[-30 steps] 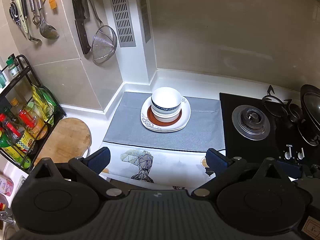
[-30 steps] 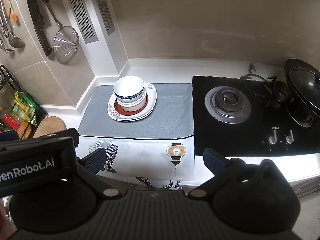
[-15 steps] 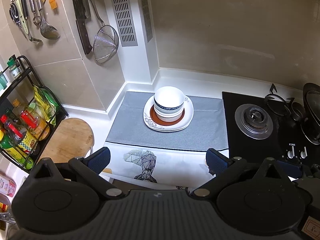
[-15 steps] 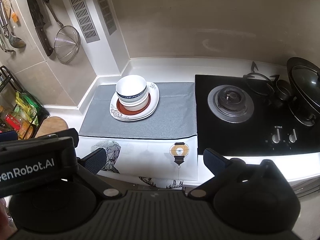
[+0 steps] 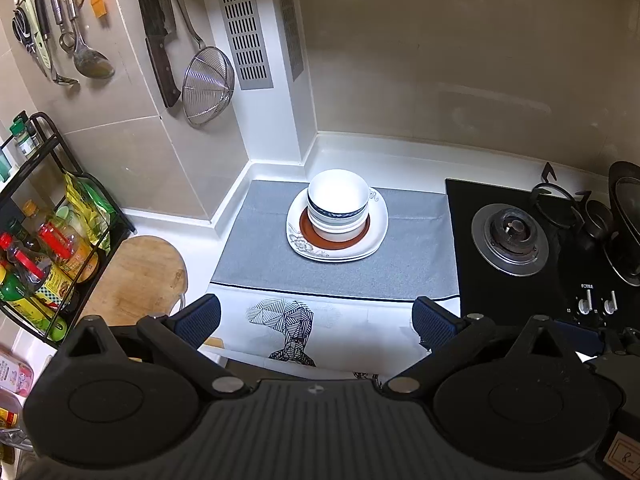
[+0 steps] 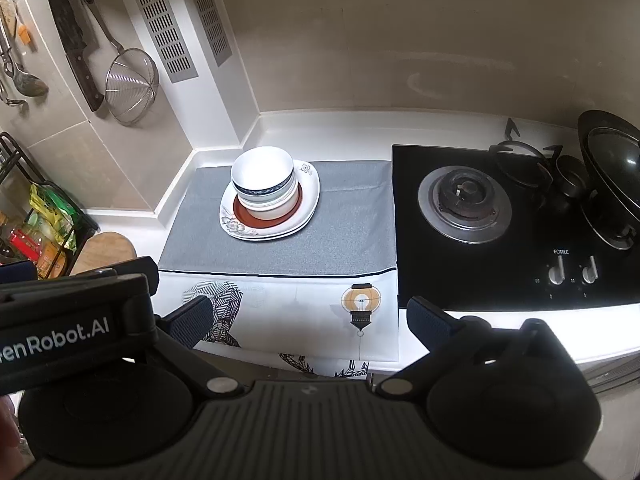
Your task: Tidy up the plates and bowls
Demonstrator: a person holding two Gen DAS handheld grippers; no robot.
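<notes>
A stack of white bowls (image 5: 338,204) (image 6: 262,184), the top one with a blue band, sits on a red-brown plate (image 5: 316,238) (image 6: 244,216) on a white flowered plate (image 5: 376,236) (image 6: 308,196), all on a grey mat (image 5: 412,264) (image 6: 344,216). My left gripper (image 5: 316,320) hangs open above the counter's front edge, well short of the stack. Over the white patterned cloth (image 6: 288,312), my right gripper (image 6: 308,316) is open too, holding nothing. The left gripper's body (image 6: 76,320) shows at the left of the right wrist view.
A black gas hob (image 5: 516,240) (image 6: 500,216) with a lidded wok (image 6: 612,168) lies to the right. A wooden board (image 5: 136,276) and a bottle rack (image 5: 44,240) stand on the left. Utensils, a knife (image 5: 158,36) and a strainer (image 5: 208,84) hang on the wall.
Both grippers drifted slightly back and left, so the stack sits a little further right and higher in each view. Both stay open and the dishes have not moved.
</notes>
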